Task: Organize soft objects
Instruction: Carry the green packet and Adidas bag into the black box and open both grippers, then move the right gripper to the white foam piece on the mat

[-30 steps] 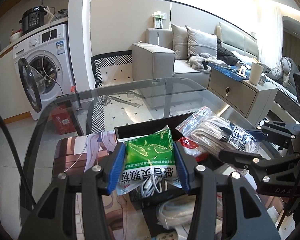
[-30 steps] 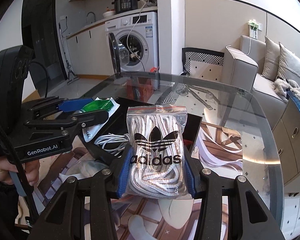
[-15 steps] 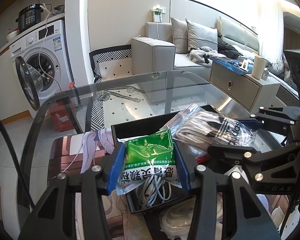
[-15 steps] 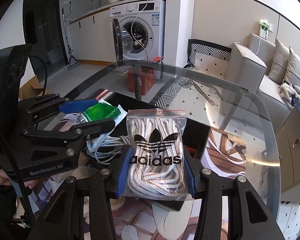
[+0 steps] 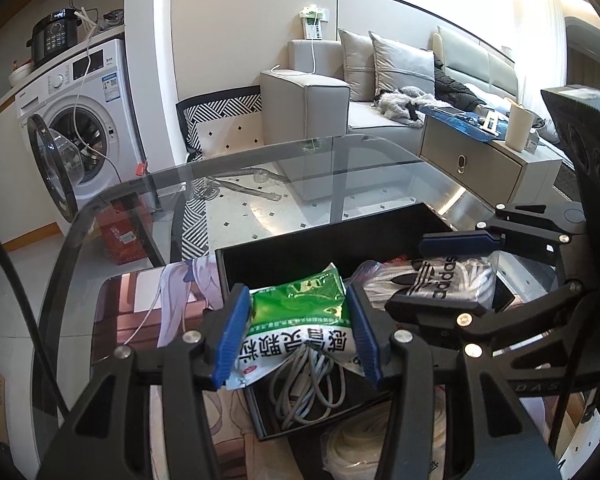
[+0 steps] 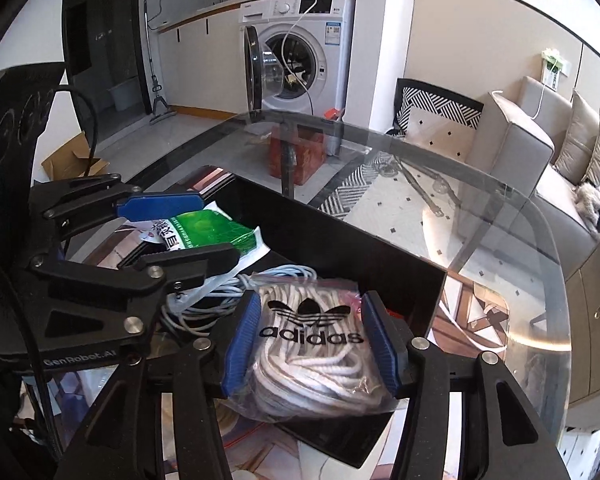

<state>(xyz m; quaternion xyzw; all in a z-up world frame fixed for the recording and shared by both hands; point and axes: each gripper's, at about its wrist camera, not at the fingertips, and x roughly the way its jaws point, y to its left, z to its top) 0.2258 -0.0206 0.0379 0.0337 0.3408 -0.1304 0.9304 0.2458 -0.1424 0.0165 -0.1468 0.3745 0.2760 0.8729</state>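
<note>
My left gripper (image 5: 296, 336) is shut on a green and white sachet pack (image 5: 300, 320) and holds it over the near left part of a black open box (image 5: 320, 240). My right gripper (image 6: 310, 340) is shut on a clear zip bag of white cord printed "adidas" (image 6: 312, 352), low over the box's (image 6: 340, 240) right part. A coil of grey cable (image 5: 308, 384) lies in the box under the sachet. In the right wrist view the left gripper (image 6: 172, 232) and sachet (image 6: 208, 232) are at left.
The box stands on a glass table (image 5: 340, 156) with a printed mat (image 5: 172, 300) under it. A bag of white cord (image 5: 364, 440) lies on the table just before the box. A washing machine, a sofa and a cabinet stand beyond the table.
Both grippers have sunk toward the box with their loads. The adidas bag has dropped from above the box rim to low inside it. The sachet stays gripped.
</note>
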